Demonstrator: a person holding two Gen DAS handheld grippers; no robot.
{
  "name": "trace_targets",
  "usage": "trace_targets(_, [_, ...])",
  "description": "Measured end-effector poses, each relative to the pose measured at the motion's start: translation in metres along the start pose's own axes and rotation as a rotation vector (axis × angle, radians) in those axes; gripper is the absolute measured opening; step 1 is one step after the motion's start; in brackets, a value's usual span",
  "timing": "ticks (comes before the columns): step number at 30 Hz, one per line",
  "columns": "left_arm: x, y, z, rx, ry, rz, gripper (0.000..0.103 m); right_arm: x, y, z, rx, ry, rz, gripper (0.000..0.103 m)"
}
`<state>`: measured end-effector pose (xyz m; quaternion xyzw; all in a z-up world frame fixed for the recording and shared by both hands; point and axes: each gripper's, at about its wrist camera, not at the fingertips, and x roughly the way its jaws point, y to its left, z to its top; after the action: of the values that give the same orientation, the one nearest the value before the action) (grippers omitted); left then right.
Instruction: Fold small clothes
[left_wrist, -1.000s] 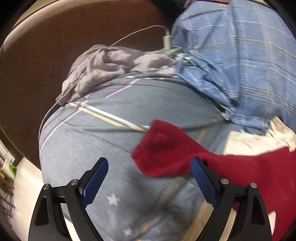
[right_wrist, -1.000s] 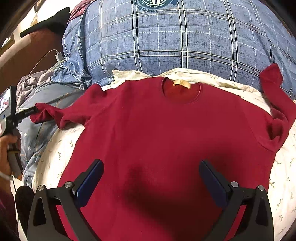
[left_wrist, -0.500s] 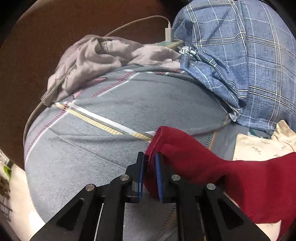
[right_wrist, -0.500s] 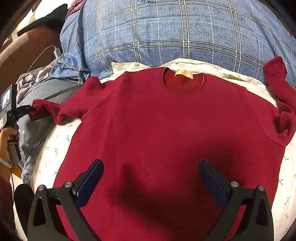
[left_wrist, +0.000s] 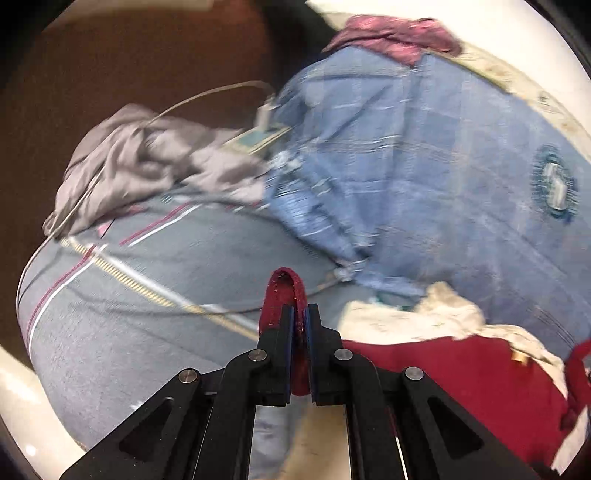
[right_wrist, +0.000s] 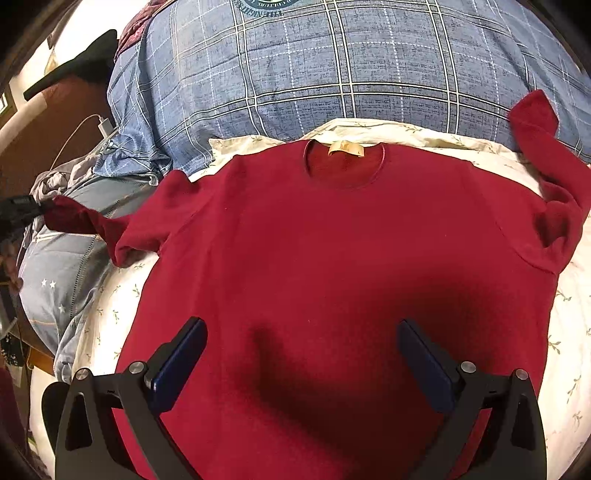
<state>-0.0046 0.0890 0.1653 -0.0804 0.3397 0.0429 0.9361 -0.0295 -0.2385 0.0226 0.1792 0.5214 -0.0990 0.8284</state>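
A dark red long-sleeved sweater (right_wrist: 332, 251) lies flat, neck away from me, on a cream floral sheet (right_wrist: 565, 306). Its left sleeve (right_wrist: 88, 225) stretches out over grey bedding. My left gripper (left_wrist: 300, 314) is shut on that sleeve's cuff (left_wrist: 282, 291) and holds it lifted; it also shows at the far left of the right wrist view (right_wrist: 22, 210). My right gripper (right_wrist: 301, 354) is open and empty, hovering over the sweater's lower body. The right sleeve (right_wrist: 543, 147) is bent upward onto the blue quilt.
A blue plaid quilt (right_wrist: 332, 62) is piled behind the sweater. Grey striped bedding (left_wrist: 147, 295) lies to the left, with a crumpled grey garment (left_wrist: 140, 170), a white charger and cable (left_wrist: 264, 114) and a brown headboard (left_wrist: 129, 66) beyond.
My left gripper closed on the red sleeve cuff and has lifted and swung it toward the right. My right gripper stays open, having drifted slightly forward over the sweater.
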Motion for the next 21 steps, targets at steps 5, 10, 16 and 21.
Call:
trace_targets(5, [-0.04, -0.053, 0.002, 0.073, -0.05, -0.143, 0.003, -0.011, -0.013, 0.004, 0.031, -0.028, -0.005, 0.103])
trace_targets(10, [-0.074, -0.104, 0.004, 0.176, -0.105, -0.272, 0.003, -0.019, -0.032, 0.004, 0.091, -0.038, -0.005, 0.103])
trace_targets(16, [-0.045, -0.086, -0.012, 0.108, -0.038, -0.188, 0.041, -0.014, -0.033, -0.002, 0.086, -0.011, -0.006, 0.103])
trace_targets(21, [-0.004, -0.029, -0.029, 0.093, -0.018, 0.098, 0.06, -0.004, -0.024, -0.004, 0.057, 0.02, 0.003, 0.103])
